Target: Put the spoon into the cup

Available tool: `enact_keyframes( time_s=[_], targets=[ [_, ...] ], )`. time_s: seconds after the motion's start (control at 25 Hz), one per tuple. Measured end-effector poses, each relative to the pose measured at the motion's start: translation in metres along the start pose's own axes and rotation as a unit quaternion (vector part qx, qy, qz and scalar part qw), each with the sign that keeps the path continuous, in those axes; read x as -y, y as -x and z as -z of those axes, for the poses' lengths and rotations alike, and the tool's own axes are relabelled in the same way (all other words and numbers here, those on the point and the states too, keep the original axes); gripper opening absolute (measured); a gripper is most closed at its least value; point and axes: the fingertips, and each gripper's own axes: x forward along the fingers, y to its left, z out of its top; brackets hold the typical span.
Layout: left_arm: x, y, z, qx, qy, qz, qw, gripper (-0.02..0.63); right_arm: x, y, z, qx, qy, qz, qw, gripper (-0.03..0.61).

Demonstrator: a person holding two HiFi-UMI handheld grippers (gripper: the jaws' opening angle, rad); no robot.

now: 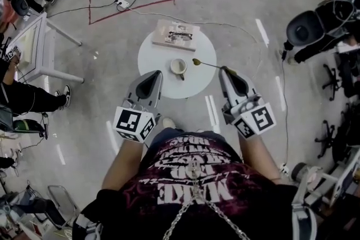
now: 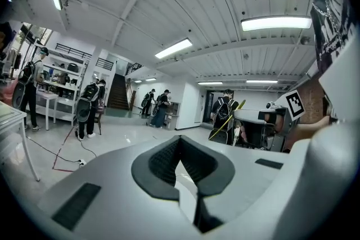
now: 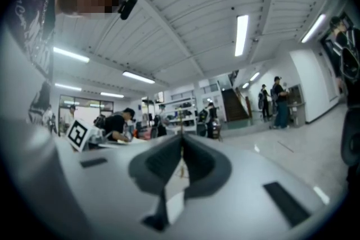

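Only head view is showing the cup, with right gripper clamping spoon near it; left gripper is hanging closed, empty.

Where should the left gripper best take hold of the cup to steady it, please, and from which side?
Probably the left wall of the cup, with the left gripper coming from the near left: it stands upright, its small handle points toward the person, and the spoon held by the right gripper is at its right.
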Motion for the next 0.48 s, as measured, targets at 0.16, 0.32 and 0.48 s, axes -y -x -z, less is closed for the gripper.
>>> enact_keyframes(
  time_s=[0.16, 0.32, 0.48],
  targets=[
    [-0.017, 0.003, 0.001, 0.002, 0.005, 0.012, 0.9999, 0.028, -0.007, -0.012, -0.001, 0.001, 0.005, 0.013, 1.0, 0.035],
    [-0.032, 0.005, 0.0, 0.007, 0.01, 0.021, 0.9997, 0.028, -0.015, -0.02, -0.006, 0.005, 0.01, 0.024, 1.0, 0.035],
    [-0.041, 0.006, 0.0, 0.013, 0.013, 0.029, 0.9994, 0.028, -0.02, -0.023, -0.007, 0.006, 0.011, 0.034, 0.999, 0.035]
  ],
)
